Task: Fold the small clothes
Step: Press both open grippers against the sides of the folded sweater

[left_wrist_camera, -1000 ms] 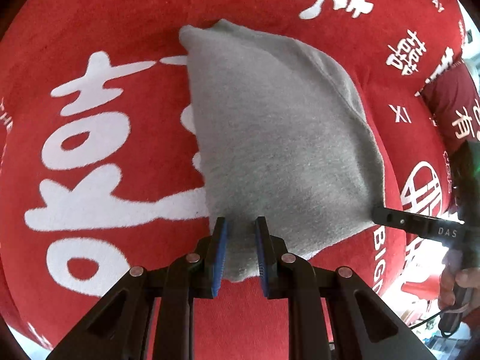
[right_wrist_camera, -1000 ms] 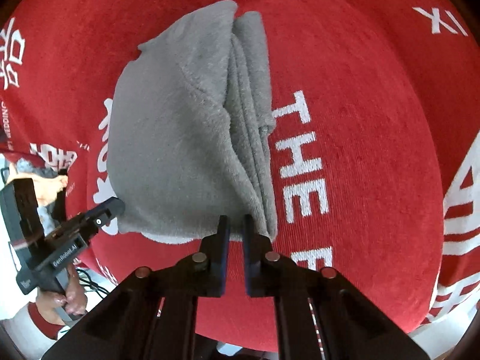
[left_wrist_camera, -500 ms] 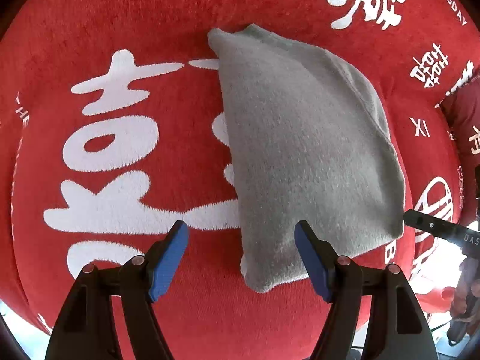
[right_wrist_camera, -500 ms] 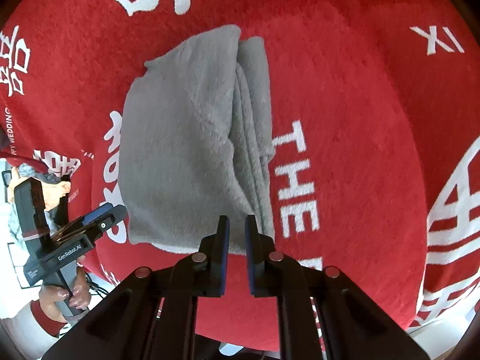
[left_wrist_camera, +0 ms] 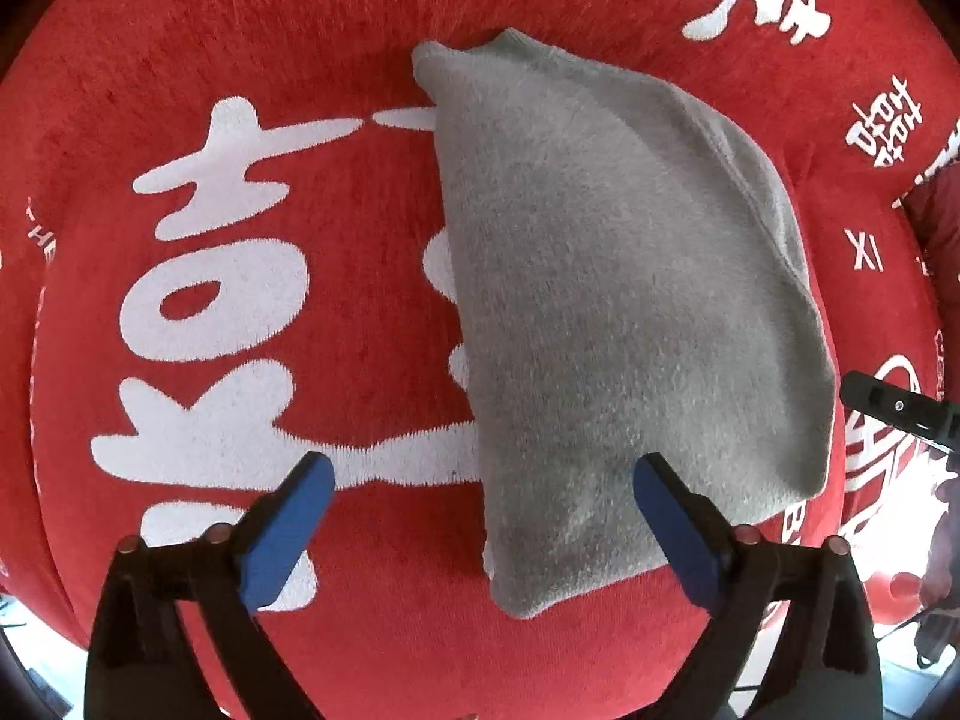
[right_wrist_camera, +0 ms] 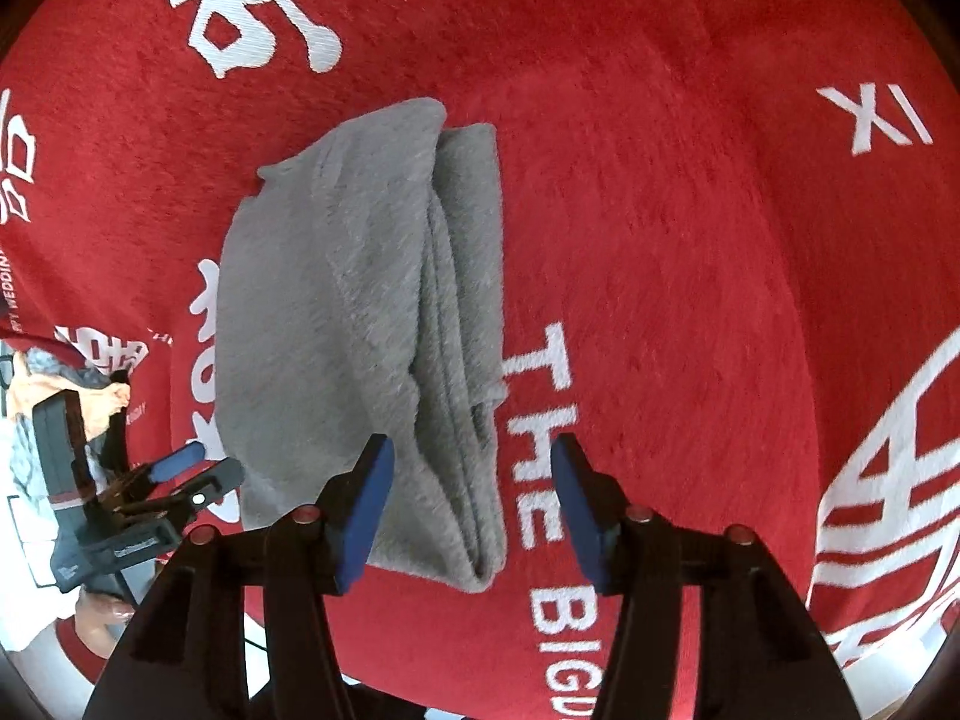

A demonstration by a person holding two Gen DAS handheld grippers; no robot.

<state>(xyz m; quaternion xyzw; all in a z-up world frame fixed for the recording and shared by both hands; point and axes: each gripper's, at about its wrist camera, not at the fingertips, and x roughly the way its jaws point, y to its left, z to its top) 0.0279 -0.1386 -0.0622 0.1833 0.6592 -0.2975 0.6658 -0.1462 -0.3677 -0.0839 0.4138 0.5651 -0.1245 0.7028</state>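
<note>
A folded grey garment (left_wrist_camera: 612,312) lies flat on the red cloth with white characters (left_wrist_camera: 300,648). My left gripper (left_wrist_camera: 480,474) points down over its near corner, jaws opening wide. The blue pads (left_wrist_camera: 282,534) stand clear of the fabric, and the corner lies loose between them. In the right wrist view the garment (right_wrist_camera: 336,324) shows its stacked folded edges on the right side. My right gripper (right_wrist_camera: 473,450) hangs over that near edge with jaws opening. The edge lies between the pads (right_wrist_camera: 366,510), which do not press it.
The red cloth (right_wrist_camera: 690,276) covers the whole surface and drops off at the near edge. The right gripper's tip (left_wrist_camera: 888,408) shows at the right rim of the left view. The left gripper (right_wrist_camera: 204,468) and a hand (right_wrist_camera: 96,612) show at lower left of the right view.
Both grippers were nearly shut at the garment's near edge and have let go. The left jaws spread first, the right jaws in the last half second. The garment stays flat.
</note>
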